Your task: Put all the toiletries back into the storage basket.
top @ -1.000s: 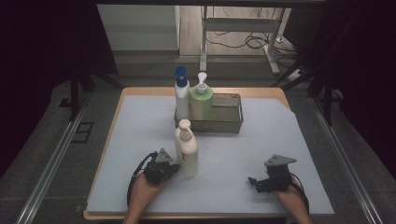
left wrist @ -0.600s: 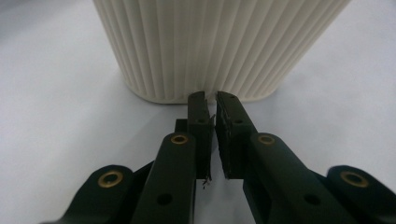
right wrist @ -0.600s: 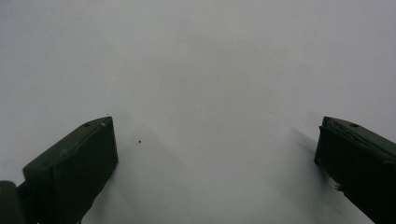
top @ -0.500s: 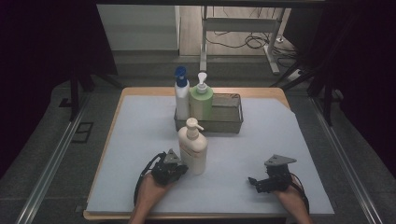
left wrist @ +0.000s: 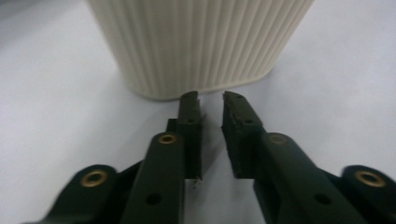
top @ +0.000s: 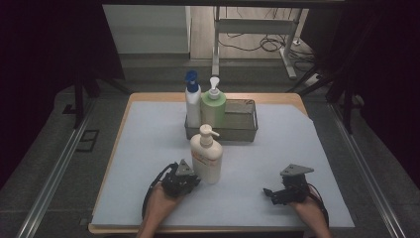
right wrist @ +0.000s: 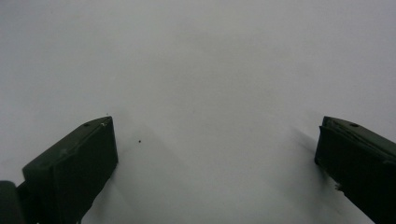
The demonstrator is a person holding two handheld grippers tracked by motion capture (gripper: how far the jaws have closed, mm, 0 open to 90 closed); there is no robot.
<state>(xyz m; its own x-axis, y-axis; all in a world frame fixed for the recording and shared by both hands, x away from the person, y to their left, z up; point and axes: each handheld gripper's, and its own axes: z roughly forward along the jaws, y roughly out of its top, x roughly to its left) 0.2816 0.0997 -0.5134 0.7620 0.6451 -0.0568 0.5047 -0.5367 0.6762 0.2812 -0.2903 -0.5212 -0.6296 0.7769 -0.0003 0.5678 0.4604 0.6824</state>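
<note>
While two bottles (top: pixel 193 101) already stand in the wire basket (top: pixel 247 130), we judge the job about two thirds done: the cream pump bottle (top: pixel 207 157) is upright on the tabletop (top: pixel 307 148), just short of the basket. It sits right ahead of our left gripper (left wrist: pixel 211 96), touching or nearly touching the tips, not between them. Left fingers (left wrist: pixel 190 119) have just been opening, only a narrow gap, nothing held. Right gripper (top: pixel 271 194) rests well off to the side, its fingers (right wrist: pixel 79 158) wide and empty. Left to do, as we read it: widen, grab the bottle, lift it into the basket's free end.
</note>
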